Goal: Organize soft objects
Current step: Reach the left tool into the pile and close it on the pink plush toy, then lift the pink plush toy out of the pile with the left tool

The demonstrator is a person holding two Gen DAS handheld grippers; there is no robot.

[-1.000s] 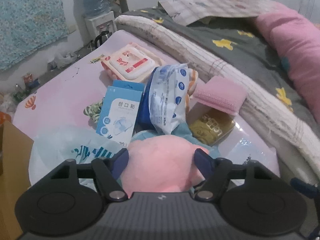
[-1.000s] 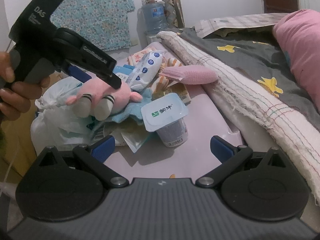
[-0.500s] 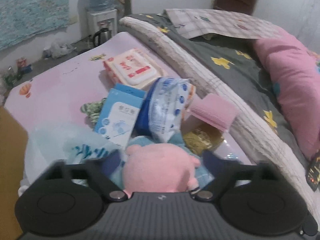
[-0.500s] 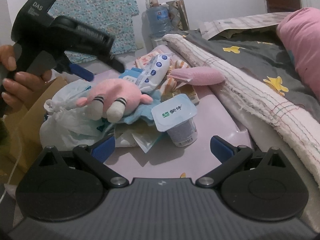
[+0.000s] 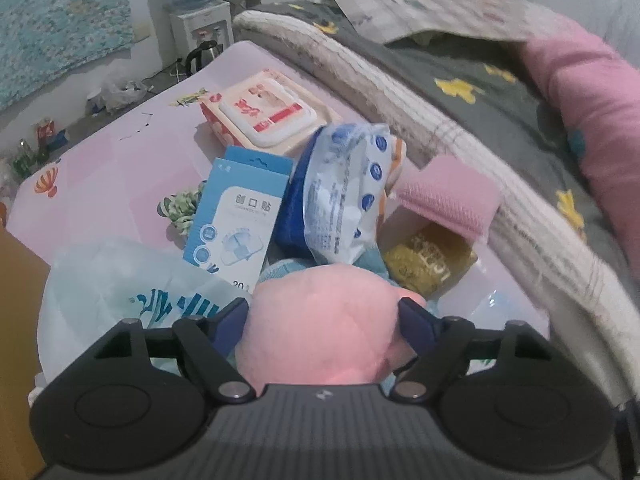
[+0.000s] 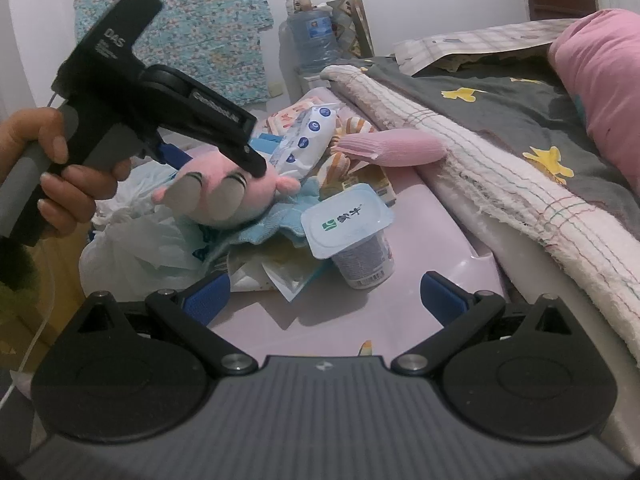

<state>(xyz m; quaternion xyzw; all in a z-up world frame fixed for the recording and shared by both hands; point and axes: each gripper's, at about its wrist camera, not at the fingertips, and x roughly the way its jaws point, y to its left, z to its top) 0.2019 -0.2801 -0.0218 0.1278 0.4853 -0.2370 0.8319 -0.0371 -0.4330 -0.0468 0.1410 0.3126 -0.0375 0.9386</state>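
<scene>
Between the blue pads of the left gripper [image 5: 322,320], a pink plush toy [image 5: 320,332] is sitting while the jaws are closing on it; both pads are lying against its sides. Seen from the right wrist, the toy [image 6: 236,188] is resting on a blue cloth [image 6: 280,220] atop the pile on the pink table [image 6: 320,320], with a person's hand [image 6: 60,168] gripping the tool's handle at the left. Beyond the toy, a blue-and-white box [image 5: 236,216] is leaning beside a blue-dotted wipes packet [image 5: 344,200], and a lidded wipes pack [image 5: 264,116] is lying farther off. A pink knitted item [image 5: 444,196] is lying to the right, near the bed's edge. A white plastic bag [image 5: 120,280] is sitting at the near left. The right gripper [image 6: 324,300] is hovering with its fingers released and nothing between them, a yogurt cup [image 6: 352,236] standing just beyond.
</scene>
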